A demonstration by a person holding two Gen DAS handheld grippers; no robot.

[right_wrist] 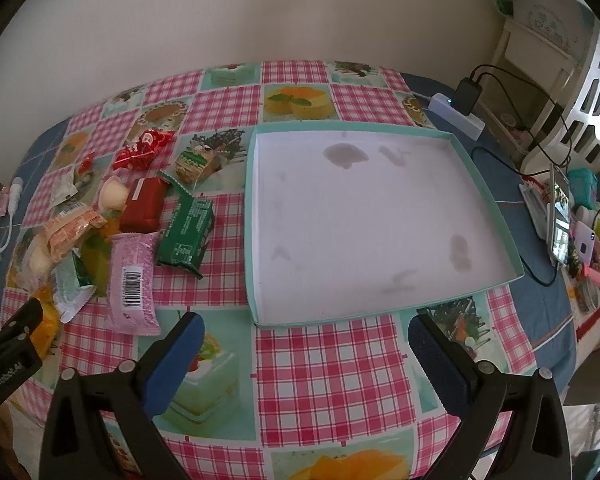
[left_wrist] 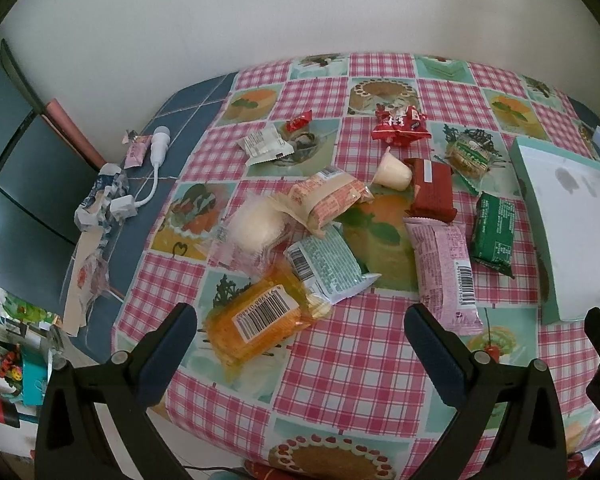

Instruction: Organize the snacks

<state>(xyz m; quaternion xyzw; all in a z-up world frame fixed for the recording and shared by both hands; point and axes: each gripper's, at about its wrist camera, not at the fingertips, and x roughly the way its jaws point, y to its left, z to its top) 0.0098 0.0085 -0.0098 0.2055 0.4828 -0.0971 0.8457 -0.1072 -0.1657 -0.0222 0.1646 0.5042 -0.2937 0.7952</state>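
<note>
Orange packet (left_wrist: 256, 317) just beyond left claw (left_wrist: 300, 328)

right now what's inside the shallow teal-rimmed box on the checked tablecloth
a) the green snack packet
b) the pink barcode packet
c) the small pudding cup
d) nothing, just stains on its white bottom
d, the shallow teal-rimmed cardboard box shows only a bare white bottom with dark stains, while the green snack packet, pink barcode packet and small cream pudding cup all lie on the tablecloth to its left.
</note>
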